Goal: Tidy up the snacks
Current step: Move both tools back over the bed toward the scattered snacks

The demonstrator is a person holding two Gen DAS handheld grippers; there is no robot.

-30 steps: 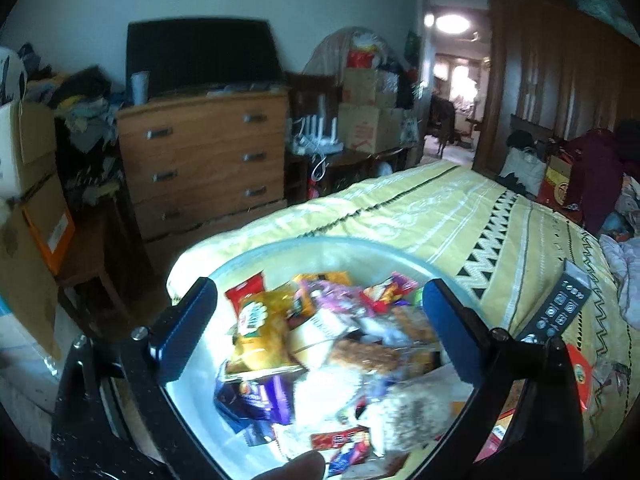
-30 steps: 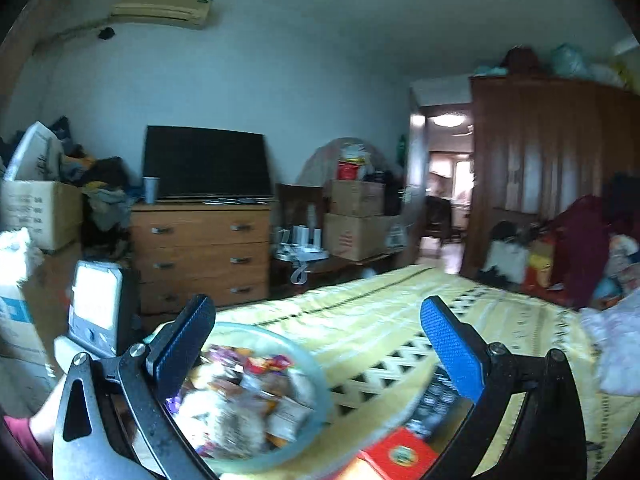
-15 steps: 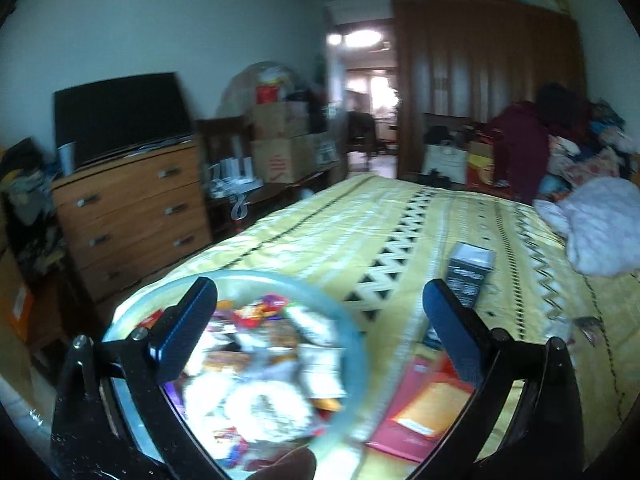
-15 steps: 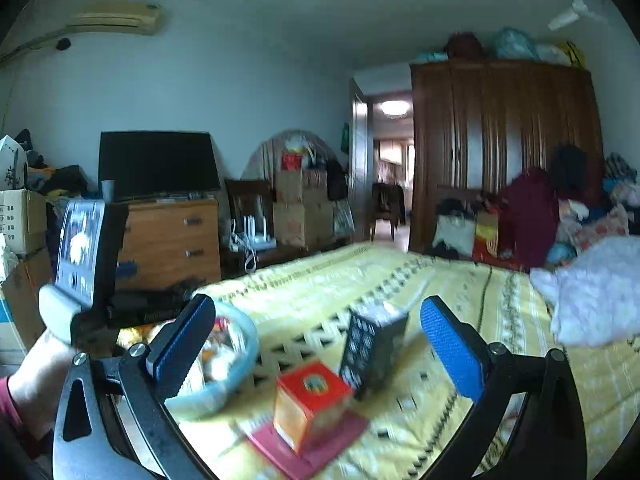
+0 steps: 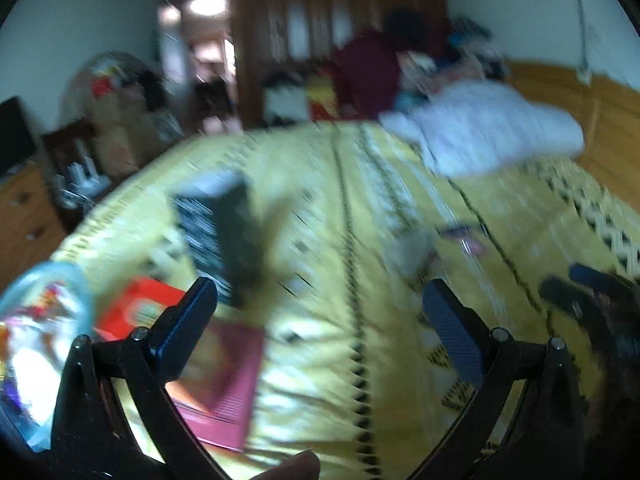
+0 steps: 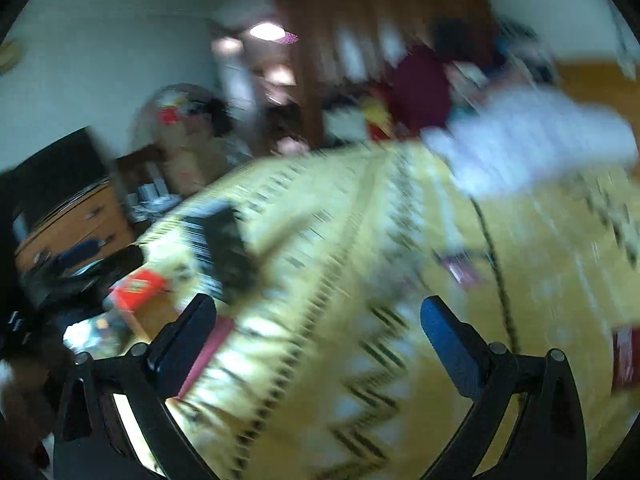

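Both views are motion-blurred. A pale blue bowl (image 5: 60, 280) full of wrapped snacks sits at the far left of the yellow bedspread (image 5: 360, 240). Beside it are a red box (image 5: 136, 312), a flat maroon packet (image 5: 232, 376) and a tall black patterned box (image 5: 224, 228). A small wrapped snack (image 5: 464, 236) lies alone mid-bed. My left gripper (image 5: 320, 320) is open and empty above the bedspread. My right gripper (image 6: 318, 324) is open and empty too; the red box (image 6: 136, 288) and black box (image 6: 224, 240) lie left of it.
A white quilt (image 5: 492, 136) is bunched at the far right of the bed. A wooden dresser (image 6: 76, 224) stands left of the bed, and a dark wardrobe (image 5: 320, 32) behind it. The other gripper (image 5: 592, 300) shows dark at the right edge.
Both cameras have swung sharply right. The snack bowl slid from the middle to the far left edge, and the bed's right side with the white quilt came into view. Both grippers stayed open.
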